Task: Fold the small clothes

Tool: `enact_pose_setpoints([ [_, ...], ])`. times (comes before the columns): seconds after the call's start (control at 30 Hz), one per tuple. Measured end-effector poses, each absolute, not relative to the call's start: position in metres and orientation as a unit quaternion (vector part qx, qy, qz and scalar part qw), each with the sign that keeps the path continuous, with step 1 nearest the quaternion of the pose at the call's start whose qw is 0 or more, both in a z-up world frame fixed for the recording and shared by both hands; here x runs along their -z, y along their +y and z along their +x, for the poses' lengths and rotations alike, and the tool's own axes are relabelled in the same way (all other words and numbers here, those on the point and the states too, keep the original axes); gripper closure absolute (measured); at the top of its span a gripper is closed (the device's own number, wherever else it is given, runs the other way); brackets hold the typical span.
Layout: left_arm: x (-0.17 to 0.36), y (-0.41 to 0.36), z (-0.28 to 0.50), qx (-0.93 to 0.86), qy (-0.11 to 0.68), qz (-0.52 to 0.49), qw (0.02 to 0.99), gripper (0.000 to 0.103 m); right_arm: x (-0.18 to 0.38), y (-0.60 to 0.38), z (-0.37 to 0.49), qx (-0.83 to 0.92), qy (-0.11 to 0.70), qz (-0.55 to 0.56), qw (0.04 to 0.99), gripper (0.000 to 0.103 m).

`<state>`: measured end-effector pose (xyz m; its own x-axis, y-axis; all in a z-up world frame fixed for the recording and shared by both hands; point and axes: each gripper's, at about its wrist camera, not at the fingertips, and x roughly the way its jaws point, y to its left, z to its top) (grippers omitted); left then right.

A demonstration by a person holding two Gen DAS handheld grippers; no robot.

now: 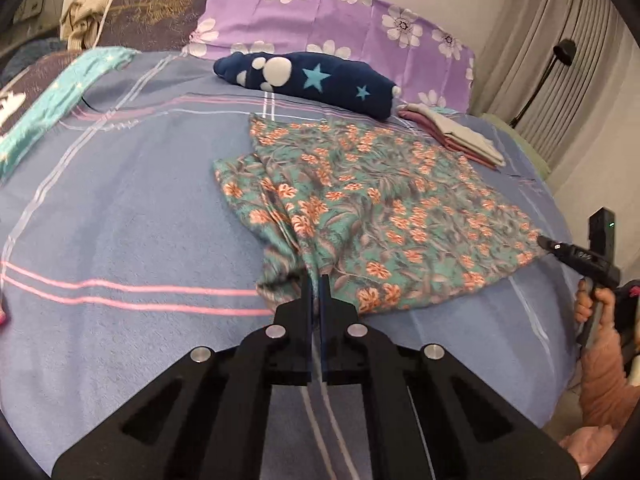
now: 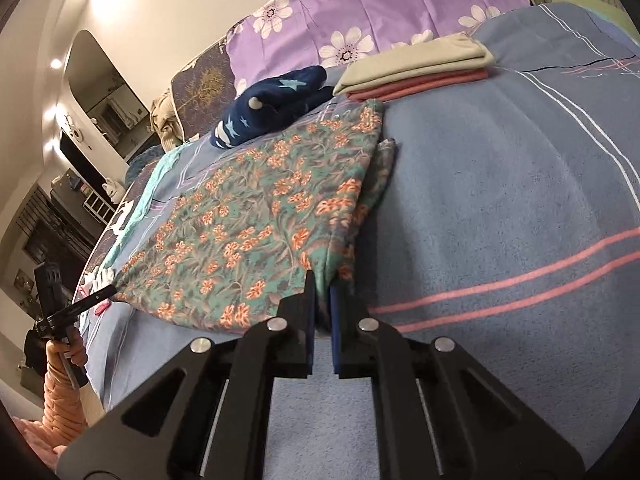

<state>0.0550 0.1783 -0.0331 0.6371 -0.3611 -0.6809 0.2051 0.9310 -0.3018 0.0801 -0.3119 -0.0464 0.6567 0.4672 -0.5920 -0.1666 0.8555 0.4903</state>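
two grippers are each clamped on a near corner of one floral garment (image 1: 372, 208) spread on the blue striped bedsheet (image 1: 120, 220). the left gripper (image 1: 319, 280) pinches its bunched left corner; the right gripper (image 2: 322, 280) nips the right corner. beyond the fingertips lie one navy star-print bundle (image 1: 312, 80), one folded stack of two pieces (image 2: 416, 68), grey over pink, and one purple flowered pillow (image 1: 340, 12). no writing is legible.

We see the teal garment with orange flowers (image 1: 372, 208) spread flat near the blue bedspread's (image 1: 120, 208) front edge, its near corners bunched.
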Motion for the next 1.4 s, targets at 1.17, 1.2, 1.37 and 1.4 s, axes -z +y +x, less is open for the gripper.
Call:
enact_pose_setpoints([
  [1.17, 0.037, 0.097, 0.070, 0.154, 0.413, -0.001, 0.897, 0.076, 0.063, -0.322, 0.066, -0.183, 0.397, 0.176, 0.882, 0.101],
  [1.2, 0.031, 0.084, 0.070, 0.166, 0.406, 0.006, 0.898, 0.072, 0.056, -0.327, 0.067, -0.177, 0.387, 0.176, 0.888, 0.098],
  [1.37, 0.022, -0.013, 0.069, 0.271, 0.397, 0.054, 0.875, 0.069, 0.057, -0.339, 0.078, -0.166, 0.393, 0.191, 0.884, 0.098],
  [1.4, 0.024, -0.030, 0.072, 0.287, 0.401, 0.059, 0.868, 0.069, 0.060, -0.338, 0.080, -0.174, 0.396, 0.192, 0.881, 0.099],
])
